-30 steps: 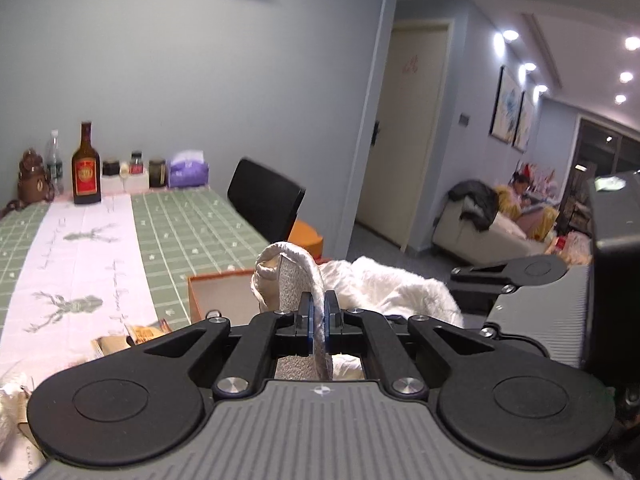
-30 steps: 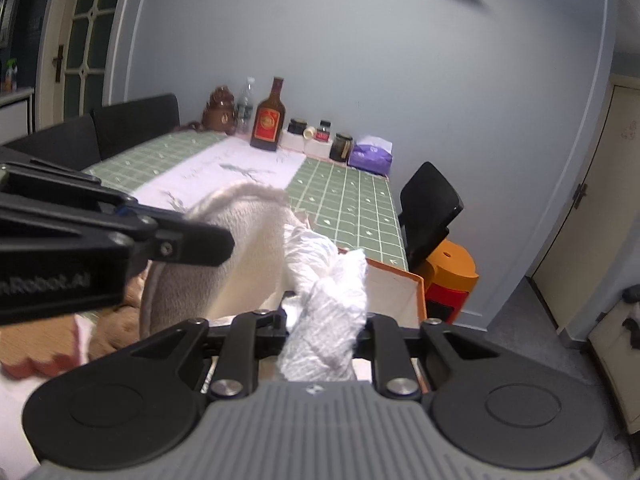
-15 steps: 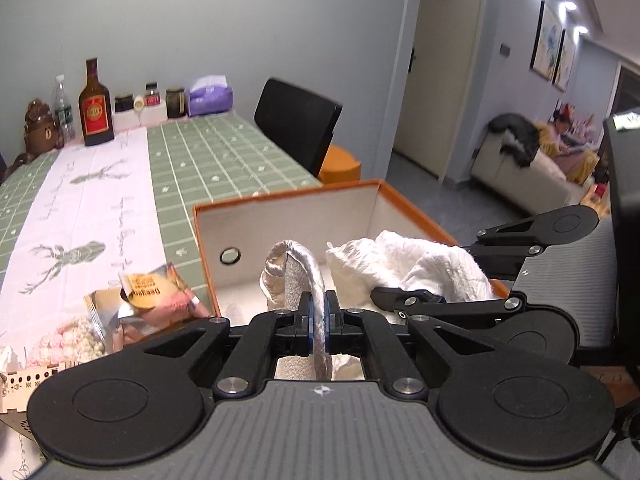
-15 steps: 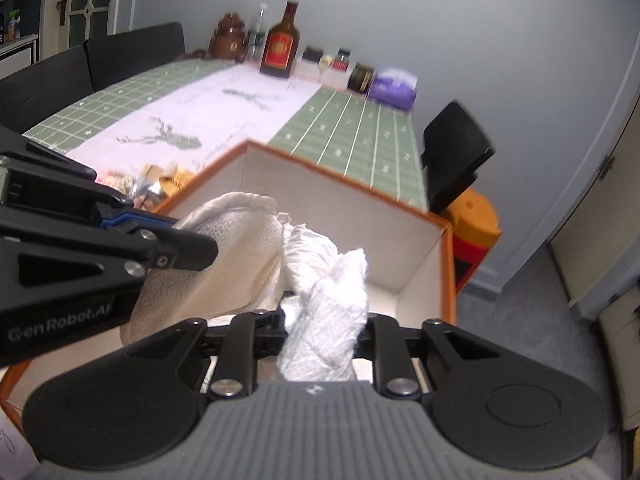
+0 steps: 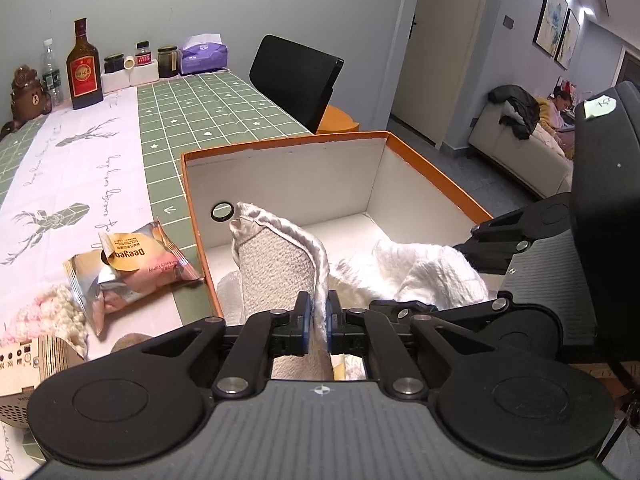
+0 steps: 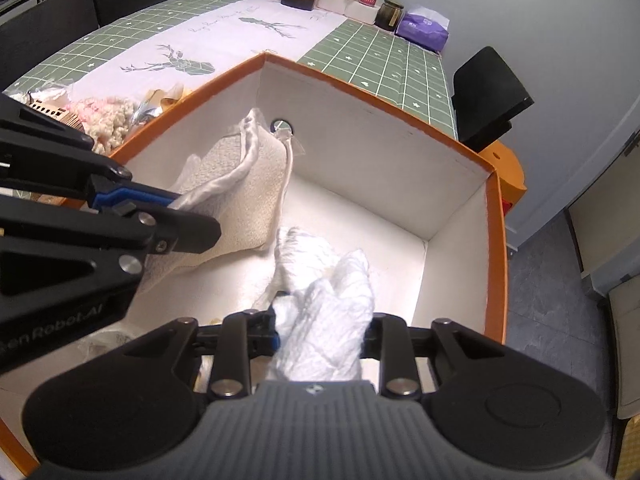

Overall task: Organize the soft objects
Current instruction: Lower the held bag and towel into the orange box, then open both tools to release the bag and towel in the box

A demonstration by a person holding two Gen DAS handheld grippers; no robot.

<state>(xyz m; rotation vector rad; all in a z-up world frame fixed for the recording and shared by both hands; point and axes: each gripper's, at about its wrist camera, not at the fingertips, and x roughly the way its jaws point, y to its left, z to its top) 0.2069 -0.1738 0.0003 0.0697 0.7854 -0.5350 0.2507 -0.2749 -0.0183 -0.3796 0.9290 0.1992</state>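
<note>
An orange box [image 5: 280,145] with white inner walls stands at the table's near right corner. My left gripper [image 5: 318,318] pinches the satin edge of a beige textured towel [image 5: 276,268], which hangs inside the box by its left wall; its jaws are opening, with the towel edge still between the pads. My right gripper [image 6: 320,332] holds a bunched white cloth [image 6: 332,300] low over the floor of the box [image 6: 360,92]. These jaws are opening too, and the cloth fills the gap. The beige towel [image 6: 244,200] and the left gripper's fingers [image 6: 160,216] show at the left of the right wrist view.
Left of the box lie a foil snack packet [image 5: 136,264], a pink and cream fluffy item [image 5: 48,316] and a wooden piece [image 5: 24,364]. A bottle [image 5: 83,68], jars and a purple tissue pack [image 5: 205,54] line the far end. A black chair [image 5: 296,76] stands beyond the box.
Both grippers have sunk and tipped downward, carrying their cloths from above the box rim into the box. The box interior now fills both views.
</note>
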